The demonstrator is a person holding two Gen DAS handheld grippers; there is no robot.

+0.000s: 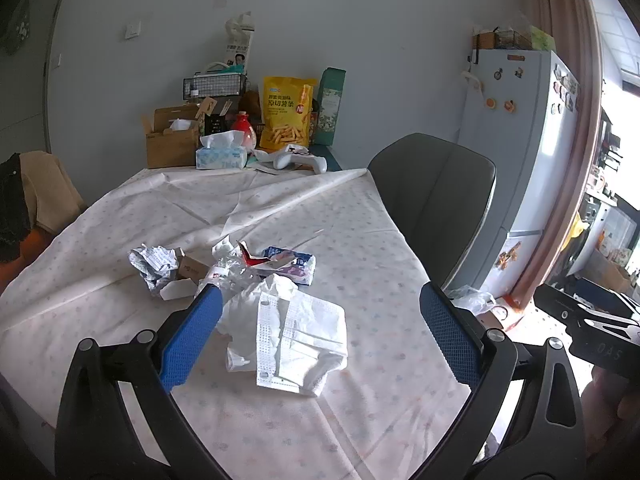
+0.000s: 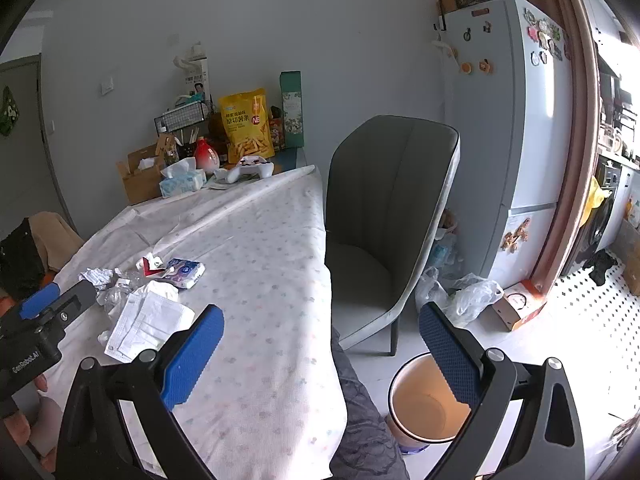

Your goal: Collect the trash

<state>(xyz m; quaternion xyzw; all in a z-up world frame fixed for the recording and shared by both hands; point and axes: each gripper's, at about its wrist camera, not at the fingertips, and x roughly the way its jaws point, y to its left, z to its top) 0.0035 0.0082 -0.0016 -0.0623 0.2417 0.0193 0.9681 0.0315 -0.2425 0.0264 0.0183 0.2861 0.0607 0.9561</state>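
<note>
A heap of trash lies on the cloth-covered table (image 1: 280,420): a white face mask on crumpled tissue (image 1: 296,332), a crumpled receipt (image 1: 154,264), a small cardboard box (image 1: 192,270), clear plastic wrap (image 1: 236,276) and a blue tissue pack with a red wrapper (image 1: 290,264). My left gripper (image 1: 320,332) is open just before the mask, nothing between its pads. My right gripper (image 2: 320,352) is open over the table's right edge, holding nothing. The mask (image 2: 148,324) and tissue pack (image 2: 184,272) show at its left. A round bin (image 2: 428,400) stands on the floor below.
A grey chair (image 2: 384,216) stands at the table's right side. Boxes, a tissue box (image 1: 220,154), a yellow snack bag (image 1: 286,112) and a white game controller (image 1: 300,160) crowd the far end. A fridge (image 2: 512,112) and plastic bags (image 2: 464,296) are at the right.
</note>
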